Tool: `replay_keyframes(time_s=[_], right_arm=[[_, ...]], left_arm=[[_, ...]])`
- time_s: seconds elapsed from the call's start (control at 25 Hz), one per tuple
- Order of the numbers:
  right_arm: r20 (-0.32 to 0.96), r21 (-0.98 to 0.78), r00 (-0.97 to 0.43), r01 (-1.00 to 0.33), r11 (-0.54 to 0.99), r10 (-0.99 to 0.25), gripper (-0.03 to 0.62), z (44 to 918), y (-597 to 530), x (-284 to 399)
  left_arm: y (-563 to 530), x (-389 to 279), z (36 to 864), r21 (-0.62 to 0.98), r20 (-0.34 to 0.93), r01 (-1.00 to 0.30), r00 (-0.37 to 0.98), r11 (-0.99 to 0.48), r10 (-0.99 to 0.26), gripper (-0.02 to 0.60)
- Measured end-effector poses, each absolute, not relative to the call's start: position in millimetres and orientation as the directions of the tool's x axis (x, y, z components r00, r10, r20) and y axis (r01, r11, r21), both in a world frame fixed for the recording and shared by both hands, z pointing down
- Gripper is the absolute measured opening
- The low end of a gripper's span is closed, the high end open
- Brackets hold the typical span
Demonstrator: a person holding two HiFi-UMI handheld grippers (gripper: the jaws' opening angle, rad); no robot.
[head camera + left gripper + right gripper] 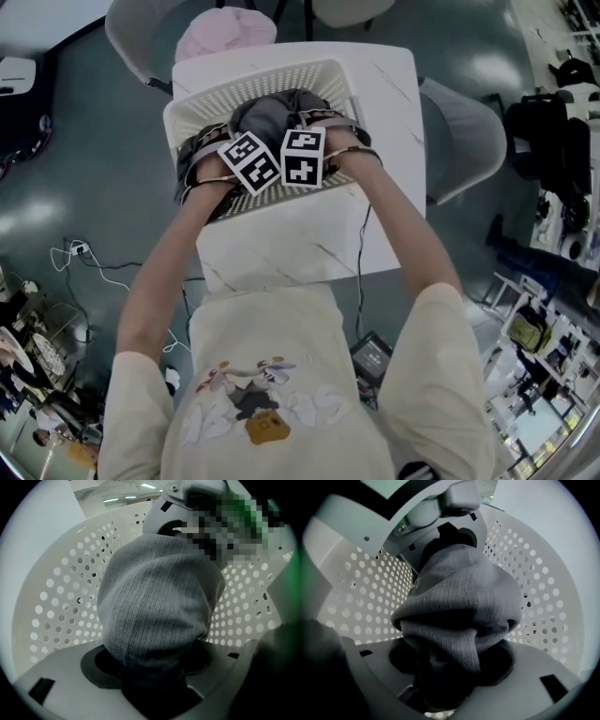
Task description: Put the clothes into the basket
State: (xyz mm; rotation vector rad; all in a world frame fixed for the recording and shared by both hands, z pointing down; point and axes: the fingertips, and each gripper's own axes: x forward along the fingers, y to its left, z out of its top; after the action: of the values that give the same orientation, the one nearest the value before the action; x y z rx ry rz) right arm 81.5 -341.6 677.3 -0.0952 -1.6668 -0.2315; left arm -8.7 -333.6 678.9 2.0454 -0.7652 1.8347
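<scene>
A white perforated basket stands on the white table. A grey knit garment lies bunched inside it. Both grippers reach into the basket side by side, the left gripper beside the right gripper, their marker cubes on top. In the left gripper view the garment fills the gap of the left gripper, with the basket wall behind. The right gripper view shows the same garment draped into the right gripper. Both pairs of jaws stand wide, and the fingertips are hidden by cloth.
More dark clothing hangs at the basket's left edge. A pink bundle lies on a chair behind the table, and another chair stands to the right. Cables run over the floor at the left.
</scene>
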Motion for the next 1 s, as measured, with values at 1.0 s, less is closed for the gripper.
replay_keyframes(time_s=[1.0], right_arm=[[0.896, 0.282, -0.390, 0.132, 0.950, -0.212, 0.264, 519.1, -307.6, 39.8]], left_arm=[[-291.3, -4.8, 526.8, -0.238, 0.839, -0.608, 0.265, -0.758, -0.476, 0.310]])
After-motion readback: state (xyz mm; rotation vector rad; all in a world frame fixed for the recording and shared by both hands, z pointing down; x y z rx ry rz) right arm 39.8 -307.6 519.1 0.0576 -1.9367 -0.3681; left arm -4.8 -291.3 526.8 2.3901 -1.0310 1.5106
